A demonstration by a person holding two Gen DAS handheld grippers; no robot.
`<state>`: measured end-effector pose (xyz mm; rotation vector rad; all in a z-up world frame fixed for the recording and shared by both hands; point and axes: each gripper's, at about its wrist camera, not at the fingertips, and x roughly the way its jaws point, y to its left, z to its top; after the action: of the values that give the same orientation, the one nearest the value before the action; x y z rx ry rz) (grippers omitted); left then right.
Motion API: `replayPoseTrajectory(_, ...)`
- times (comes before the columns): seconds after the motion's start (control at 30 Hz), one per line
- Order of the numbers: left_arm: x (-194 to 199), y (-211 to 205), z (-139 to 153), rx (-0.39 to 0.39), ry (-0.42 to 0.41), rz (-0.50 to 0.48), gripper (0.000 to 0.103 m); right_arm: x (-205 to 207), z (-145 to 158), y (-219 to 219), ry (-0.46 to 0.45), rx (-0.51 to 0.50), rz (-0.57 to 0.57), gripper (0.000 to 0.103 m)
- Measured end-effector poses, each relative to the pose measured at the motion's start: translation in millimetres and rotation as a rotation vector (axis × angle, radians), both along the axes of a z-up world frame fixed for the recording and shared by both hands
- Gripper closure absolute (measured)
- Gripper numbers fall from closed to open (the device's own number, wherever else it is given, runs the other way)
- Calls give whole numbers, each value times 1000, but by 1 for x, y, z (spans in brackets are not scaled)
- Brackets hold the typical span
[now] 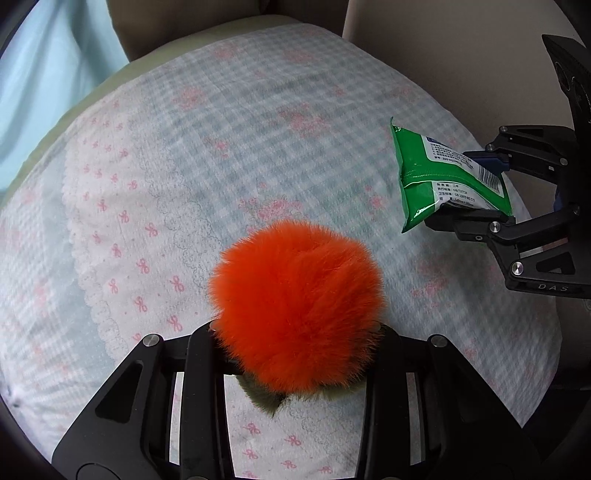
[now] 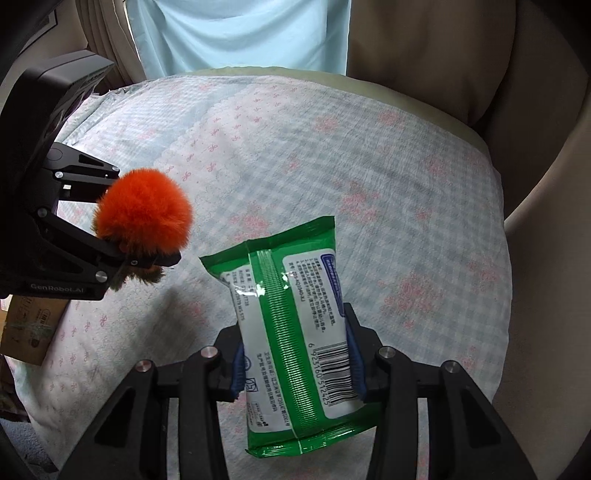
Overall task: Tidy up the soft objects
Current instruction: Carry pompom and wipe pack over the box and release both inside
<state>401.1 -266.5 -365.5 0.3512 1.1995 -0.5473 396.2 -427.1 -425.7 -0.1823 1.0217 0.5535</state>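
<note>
Left wrist view: looking forward and down over the left gripper (image 1: 295, 354), close above the checked pillow (image 1: 229, 140), right gripper (image 1: 476, 188) poking in at the right edge. Right wrist view: same deal over the right gripper (image 2: 295, 354), left gripper (image 2: 122, 218) at the left edge. Shared: pillow (image 2: 369, 155), beige backrest (image 2: 424, 48), pale blue curtain (image 2: 240, 33).

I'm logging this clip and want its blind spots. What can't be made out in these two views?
- Left tongs: tips buried under the orange pompom in the left wrist view.
- Green wipes pack: small print too fine to read; its front faces away in the right wrist view.
- Cardboard box: cut off by the left tongs' body in the right wrist view.
</note>
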Motion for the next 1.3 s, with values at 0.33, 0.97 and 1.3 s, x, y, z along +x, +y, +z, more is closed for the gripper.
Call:
replayPoseTrajectory(0.33,-50,21,103,-63,-77,37,73,-41,98,-4,-37,61,-78,63)
replayPoseTrajectory(0.97,-179,228,242,-138,-207,230,73,-171,254,151,-111,140,-50,63)
replayPoseTrajectory(1.3,-222,366,219,-91,-142,294,73,-224,241,296,17,218,-41,63)
